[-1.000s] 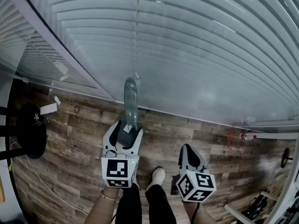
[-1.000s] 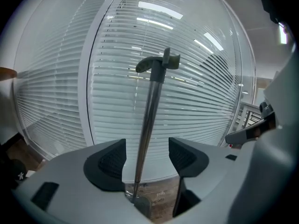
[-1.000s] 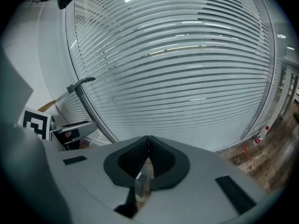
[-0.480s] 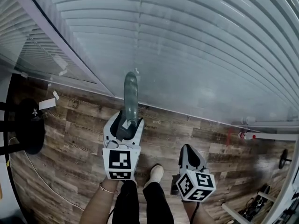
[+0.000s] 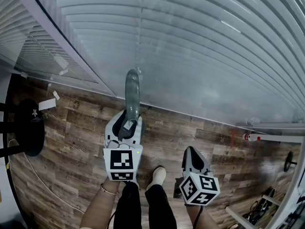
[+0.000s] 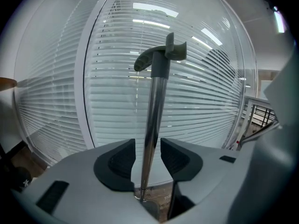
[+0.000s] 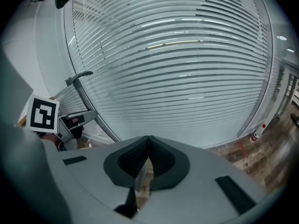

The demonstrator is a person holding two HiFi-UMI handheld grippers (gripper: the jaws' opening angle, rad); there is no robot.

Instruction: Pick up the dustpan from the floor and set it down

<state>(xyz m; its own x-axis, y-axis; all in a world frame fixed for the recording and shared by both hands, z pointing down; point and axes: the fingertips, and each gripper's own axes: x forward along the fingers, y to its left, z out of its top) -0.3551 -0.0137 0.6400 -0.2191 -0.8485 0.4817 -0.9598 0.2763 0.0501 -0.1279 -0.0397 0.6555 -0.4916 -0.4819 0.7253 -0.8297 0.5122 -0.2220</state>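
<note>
1. L gripper (image 6: 147, 157): dark ribbed fingers (image 6: 117, 162) are closing, w/ the shiny steel pole (image 6: 153, 115) of the grey long-handled dustpan (image 5: 132, 94) upright between them. A slim gap shows each side of the pole, so the pads aren't pressing on it.
2. Pole tops out in a grey plastic hooked grip (image 6: 161, 55), well above the fingers in the L gripper view. In the head view the grip points up toward the camera.
3. Dustpan stands on the brown wood-plank floor (image 5: 76, 142) at its far edge, close by the glass wall w/ white slatted blinds (image 5: 200, 46). The pan end is mostly hidden under the L gripper.
4. R gripper (image 7: 148, 146): fingers clenched together, nothing between them. It hangs to the right of the L gripper, well apart from the dustpan, tilted down at the floor.
5. A white shoe (image 5: 157, 176) sits on the floor between the two marker cubes.
6. Further out:
   - black round disc-shaped object (image 5: 29, 128) at the floor's left edge
   - white paper scraps (image 5: 47, 104) near the far-left corner
   - small red-and-white item (image 5: 251, 138) by the far edge, to the right
</note>
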